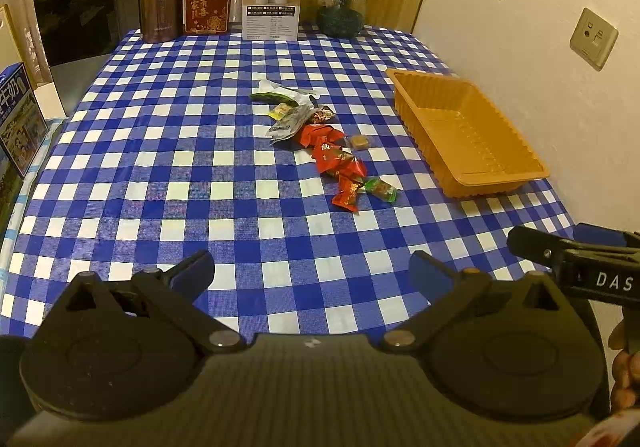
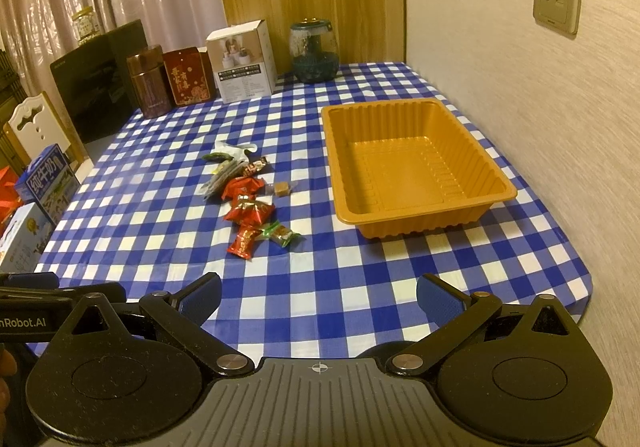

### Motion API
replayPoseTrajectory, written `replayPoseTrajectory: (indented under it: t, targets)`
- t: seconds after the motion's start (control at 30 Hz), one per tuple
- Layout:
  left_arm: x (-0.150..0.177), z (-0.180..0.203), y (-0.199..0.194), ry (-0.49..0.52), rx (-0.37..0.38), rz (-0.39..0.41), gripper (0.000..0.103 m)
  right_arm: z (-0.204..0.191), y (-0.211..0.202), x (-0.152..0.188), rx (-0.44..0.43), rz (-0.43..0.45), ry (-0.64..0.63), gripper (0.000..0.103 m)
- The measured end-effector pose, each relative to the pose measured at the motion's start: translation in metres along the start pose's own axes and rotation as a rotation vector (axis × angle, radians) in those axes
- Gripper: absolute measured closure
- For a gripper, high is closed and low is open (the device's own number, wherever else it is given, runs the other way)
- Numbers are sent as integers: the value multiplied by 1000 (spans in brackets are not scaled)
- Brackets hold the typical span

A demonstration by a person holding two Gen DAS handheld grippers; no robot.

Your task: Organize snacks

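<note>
A heap of wrapped snacks [image 1: 320, 139] lies mid-table on the blue checked cloth: several red packets [image 1: 338, 161], a green candy [image 1: 382, 189], a small brown cube [image 1: 360, 142] and silver and green wrappers [image 1: 286, 119]. The heap also shows in the right wrist view [image 2: 246, 203]. An empty orange tray [image 1: 468, 135] stands to its right, near the wall [image 2: 412, 167]. My left gripper [image 1: 312, 271] is open and empty, well short of the snacks. My right gripper [image 2: 318, 297] is open and empty near the table's front edge; its side shows in the left wrist view [image 1: 576, 259].
Along the table's back stand a brown tin [image 1: 160, 1], a red box [image 1: 208, 3], a white carton [image 1: 272, 1] and a glass jar [image 1: 341, 5]. A black panel [image 1: 80, 7] and milk boxes [image 2: 48, 183] are at the left. The wall [image 2: 540, 107] bounds the right.
</note>
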State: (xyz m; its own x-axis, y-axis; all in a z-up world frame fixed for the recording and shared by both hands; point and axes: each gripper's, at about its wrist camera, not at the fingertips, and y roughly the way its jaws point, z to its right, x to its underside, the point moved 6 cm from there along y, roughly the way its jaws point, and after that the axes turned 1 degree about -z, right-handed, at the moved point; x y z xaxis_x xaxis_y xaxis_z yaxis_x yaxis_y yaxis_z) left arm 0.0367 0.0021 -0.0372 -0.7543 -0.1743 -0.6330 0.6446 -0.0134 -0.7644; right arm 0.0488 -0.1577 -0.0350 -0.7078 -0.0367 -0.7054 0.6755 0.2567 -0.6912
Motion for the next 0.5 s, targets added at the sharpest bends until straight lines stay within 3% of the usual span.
replayPoseTrajectory:
  t: [0.5]
  targets:
    - [1,1,0,-2,1,-1,0,-1,-1,0,2,1,2,0]
